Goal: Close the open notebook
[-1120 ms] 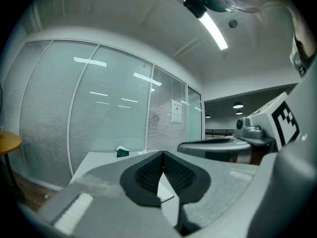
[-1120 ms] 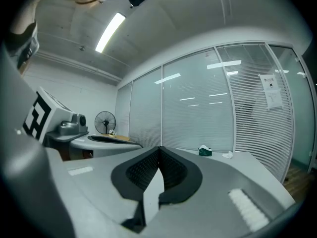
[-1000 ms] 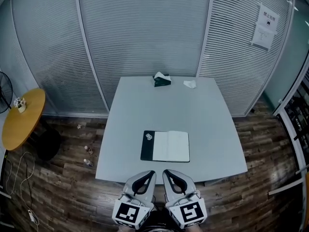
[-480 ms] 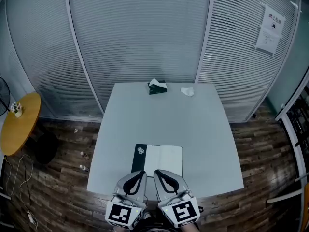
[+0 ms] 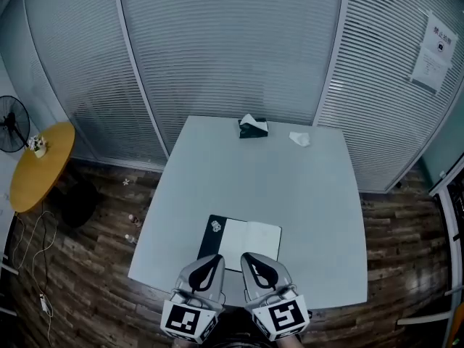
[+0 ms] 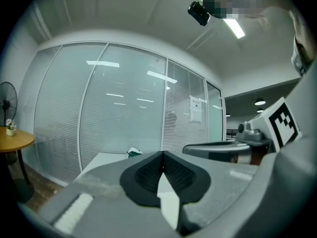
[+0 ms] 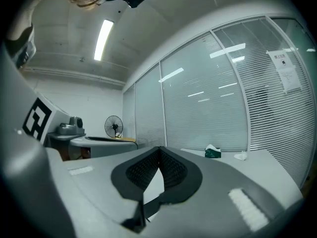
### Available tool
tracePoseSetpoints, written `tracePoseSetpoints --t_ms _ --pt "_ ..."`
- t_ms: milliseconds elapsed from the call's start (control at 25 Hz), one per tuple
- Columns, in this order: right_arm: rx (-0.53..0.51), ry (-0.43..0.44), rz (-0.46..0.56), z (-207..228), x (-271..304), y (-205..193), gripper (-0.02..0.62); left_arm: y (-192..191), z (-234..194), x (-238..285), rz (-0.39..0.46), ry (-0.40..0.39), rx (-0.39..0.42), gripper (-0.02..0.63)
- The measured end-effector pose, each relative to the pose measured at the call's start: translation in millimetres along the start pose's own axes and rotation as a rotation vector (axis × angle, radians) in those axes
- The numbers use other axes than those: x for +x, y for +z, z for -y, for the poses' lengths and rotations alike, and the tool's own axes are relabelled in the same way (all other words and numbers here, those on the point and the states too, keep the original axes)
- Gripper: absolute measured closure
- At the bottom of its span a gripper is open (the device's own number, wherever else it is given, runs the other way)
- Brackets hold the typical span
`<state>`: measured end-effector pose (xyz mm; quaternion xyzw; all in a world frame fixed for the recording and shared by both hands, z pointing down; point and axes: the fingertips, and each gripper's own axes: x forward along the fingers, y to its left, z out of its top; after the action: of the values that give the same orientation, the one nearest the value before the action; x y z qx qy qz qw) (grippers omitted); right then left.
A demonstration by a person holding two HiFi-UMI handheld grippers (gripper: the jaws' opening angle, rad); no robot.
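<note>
The open notebook [image 5: 252, 242] lies flat near the front edge of the white table [image 5: 290, 187], its black cover to the left and white pages to the right. My left gripper [image 5: 216, 259] and right gripper [image 5: 247, 258] are held side by side, their tips over the notebook's near edge. Both are shut with nothing between the pads. In the left gripper view the left gripper [image 6: 162, 155] has its jaws meeting, with the right gripper [image 6: 223, 149] beside it. The right gripper [image 7: 158, 150] in its own view is likewise closed and empty. The notebook is hidden in both gripper views.
A green tissue box [image 5: 253, 127] and a crumpled tissue [image 5: 299, 138] sit at the table's far edge, before a glass wall with blinds. At the left stand a round yellow table [image 5: 40, 167] and a fan [image 5: 13, 125]. The floor is wood.
Both grippers have moved forward from off the table's front edge to over the notebook's near edge. They stayed shut. The notebook has not moved on the table.
</note>
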<state>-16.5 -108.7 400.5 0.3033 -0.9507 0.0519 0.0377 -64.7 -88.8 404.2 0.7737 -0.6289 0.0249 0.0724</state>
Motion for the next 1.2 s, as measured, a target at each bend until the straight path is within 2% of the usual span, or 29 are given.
tracePoseSetpoints --t_ms 160,400,840,1200 --pt "-0.016 0.012 -0.033 11.1 4.6 -7.0 0.594 -7.1 -2.1 11.3 -0.008 0.022 -0.021 0.601" --pt "-0.038 -0.015 -0.040 26.2 13.4 -5.1 0.594 -2.6 -9.5 27.1 -0.005 0.012 -0.020 0.601" --pt "-0.037 -0.130 -0.020 30.4 40.0 9.3 0.594 8.4 -36.4 46.4 -0.006 -0.100 0.004 0.601" --pt "-0.028 -0.197 -0.035 18.9 61.3 0.5 0.594 -8.1 -70.2 47.5 -0.047 -0.159 -0.001 0.601"
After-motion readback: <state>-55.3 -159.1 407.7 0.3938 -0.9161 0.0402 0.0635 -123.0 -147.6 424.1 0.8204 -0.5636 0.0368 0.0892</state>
